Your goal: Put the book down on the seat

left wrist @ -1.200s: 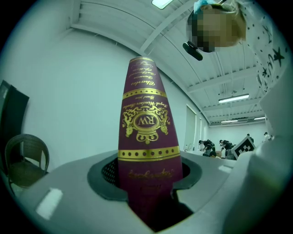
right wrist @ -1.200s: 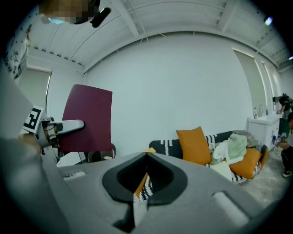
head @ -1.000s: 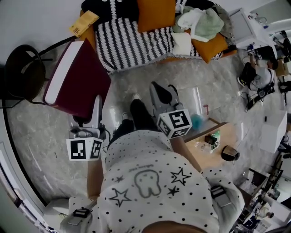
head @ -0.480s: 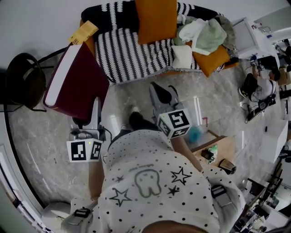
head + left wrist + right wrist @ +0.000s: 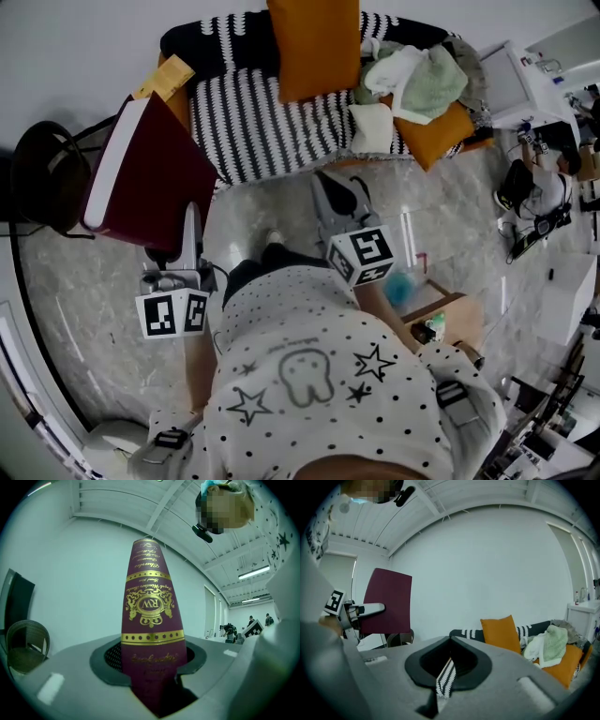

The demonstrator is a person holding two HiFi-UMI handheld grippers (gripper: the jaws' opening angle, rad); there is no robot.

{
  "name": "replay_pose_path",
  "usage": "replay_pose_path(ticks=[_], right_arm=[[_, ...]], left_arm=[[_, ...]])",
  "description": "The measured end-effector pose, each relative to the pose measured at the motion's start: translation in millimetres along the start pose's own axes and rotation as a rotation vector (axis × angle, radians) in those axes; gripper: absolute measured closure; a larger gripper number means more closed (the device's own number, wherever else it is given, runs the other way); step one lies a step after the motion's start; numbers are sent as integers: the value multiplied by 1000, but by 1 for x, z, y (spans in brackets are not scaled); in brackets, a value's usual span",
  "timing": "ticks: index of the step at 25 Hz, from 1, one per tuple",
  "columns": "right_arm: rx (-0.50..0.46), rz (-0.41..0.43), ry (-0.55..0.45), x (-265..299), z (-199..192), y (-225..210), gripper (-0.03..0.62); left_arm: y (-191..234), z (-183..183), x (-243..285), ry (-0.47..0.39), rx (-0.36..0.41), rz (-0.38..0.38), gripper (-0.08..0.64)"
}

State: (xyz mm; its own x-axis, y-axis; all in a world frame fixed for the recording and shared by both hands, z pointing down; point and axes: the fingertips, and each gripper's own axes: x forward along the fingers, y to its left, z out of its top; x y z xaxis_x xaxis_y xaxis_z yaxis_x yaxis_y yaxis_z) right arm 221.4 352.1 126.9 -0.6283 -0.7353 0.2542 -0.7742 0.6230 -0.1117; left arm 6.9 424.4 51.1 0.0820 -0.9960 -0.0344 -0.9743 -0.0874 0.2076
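A large maroon book (image 5: 141,178) with white page edges stands up in my left gripper (image 5: 180,236), which is shut on its lower edge. In the left gripper view the book's spine (image 5: 150,620), printed in gold, rises from between the jaws of the left gripper (image 5: 154,672). It hangs over the floor, left of the sofa's black-and-white striped seat (image 5: 272,112). My right gripper (image 5: 336,192) is shut and holds nothing, in front of the sofa. In the right gripper view the right gripper (image 5: 446,670) points at the sofa (image 5: 468,633), with the book (image 5: 389,602) at the left.
An orange cushion (image 5: 314,47) leans on the sofa back, with a heap of clothes (image 5: 412,75) on the right end. A yellow packet (image 5: 161,79) lies on the left arm. A black round chair (image 5: 42,169) stands at the left, a low wooden table (image 5: 445,319) at the right.
The sofa has come lower in the head view and the book has drifted a little left and up against it. Both grippers keep their hold and state.
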Motion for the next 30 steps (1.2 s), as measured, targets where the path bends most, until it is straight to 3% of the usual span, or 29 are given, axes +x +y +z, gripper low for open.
replay_pose_path(ticks=[16, 30], right_arm=[[11, -2, 12, 8, -3, -15, 592], [28, -34, 21, 69, 22, -12, 592]], left_arm=[[-3, -11, 13, 24, -14, 5, 333], [46, 3, 68, 40, -23, -23, 333]])
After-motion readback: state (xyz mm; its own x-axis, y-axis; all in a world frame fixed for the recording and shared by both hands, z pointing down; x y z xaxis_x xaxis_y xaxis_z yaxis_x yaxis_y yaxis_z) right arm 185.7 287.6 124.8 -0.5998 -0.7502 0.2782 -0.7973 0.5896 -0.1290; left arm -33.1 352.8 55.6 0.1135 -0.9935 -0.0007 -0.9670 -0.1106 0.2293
